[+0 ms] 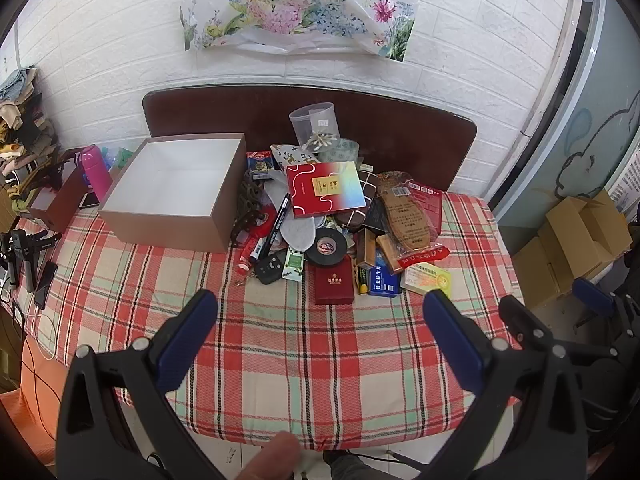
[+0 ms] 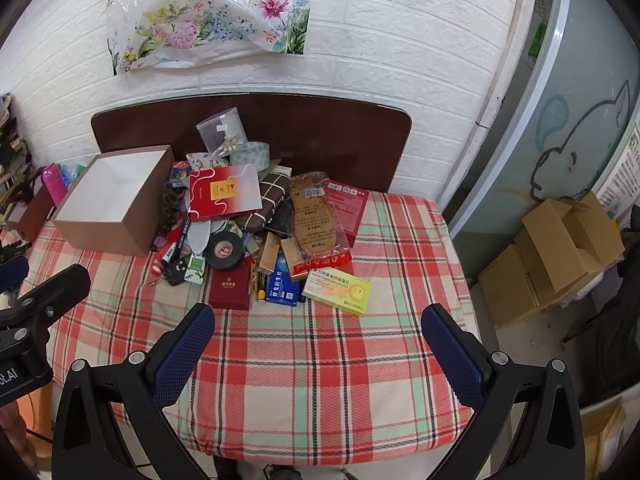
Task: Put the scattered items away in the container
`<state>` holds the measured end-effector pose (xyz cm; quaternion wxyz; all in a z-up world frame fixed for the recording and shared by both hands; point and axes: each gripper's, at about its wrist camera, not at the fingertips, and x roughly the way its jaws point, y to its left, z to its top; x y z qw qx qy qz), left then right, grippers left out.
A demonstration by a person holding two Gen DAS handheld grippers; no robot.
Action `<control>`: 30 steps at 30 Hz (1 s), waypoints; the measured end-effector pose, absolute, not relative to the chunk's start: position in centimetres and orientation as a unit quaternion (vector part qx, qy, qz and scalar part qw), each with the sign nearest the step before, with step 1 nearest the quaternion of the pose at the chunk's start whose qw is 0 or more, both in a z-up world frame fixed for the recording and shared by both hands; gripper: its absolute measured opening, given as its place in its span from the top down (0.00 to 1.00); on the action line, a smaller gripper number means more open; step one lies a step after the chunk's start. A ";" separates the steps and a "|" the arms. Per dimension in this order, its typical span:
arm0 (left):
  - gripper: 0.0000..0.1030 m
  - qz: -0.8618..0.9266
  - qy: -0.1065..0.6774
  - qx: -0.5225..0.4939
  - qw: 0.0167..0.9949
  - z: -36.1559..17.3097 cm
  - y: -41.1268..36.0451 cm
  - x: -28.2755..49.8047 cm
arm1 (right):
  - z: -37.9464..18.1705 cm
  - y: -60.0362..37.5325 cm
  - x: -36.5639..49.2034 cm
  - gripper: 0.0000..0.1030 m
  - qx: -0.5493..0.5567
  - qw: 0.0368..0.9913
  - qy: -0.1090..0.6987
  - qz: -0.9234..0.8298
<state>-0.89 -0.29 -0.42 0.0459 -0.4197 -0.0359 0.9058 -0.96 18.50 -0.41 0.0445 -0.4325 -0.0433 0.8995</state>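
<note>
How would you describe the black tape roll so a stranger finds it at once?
Start at the open brown box on the plaid tablecloth; the pile lies to its right. At the pile's front, above the dark red case, sits the black tape roll, the only black ring there.

— What do my two tools look like?

— I see the left gripper (image 1: 320, 308) with black plastic arms, silver round screws at the joints and blue textured pads (image 1: 454, 340). The right gripper (image 2: 318, 322) looks the same: black frame, silver screws, blue mesh-pattern pads (image 2: 182, 354).

— Any skin?

— Yes, one bare finger (image 1: 276, 456) shows at the bottom edge.
</note>
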 end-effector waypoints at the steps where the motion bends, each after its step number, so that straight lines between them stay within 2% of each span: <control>1: 0.00 0.906 -0.035 -0.420 0.046 -0.5 -0.3 -0.8 | -0.4 18.5 -1.0 0.00 -0.432 0.045 -0.043 0.900; 30: 0.00 0.904 -0.033 -0.426 0.031 -0.8 0.1 -2.1 | -0.9 18.3 -1.6 0.00 -0.437 0.038 -0.047 0.897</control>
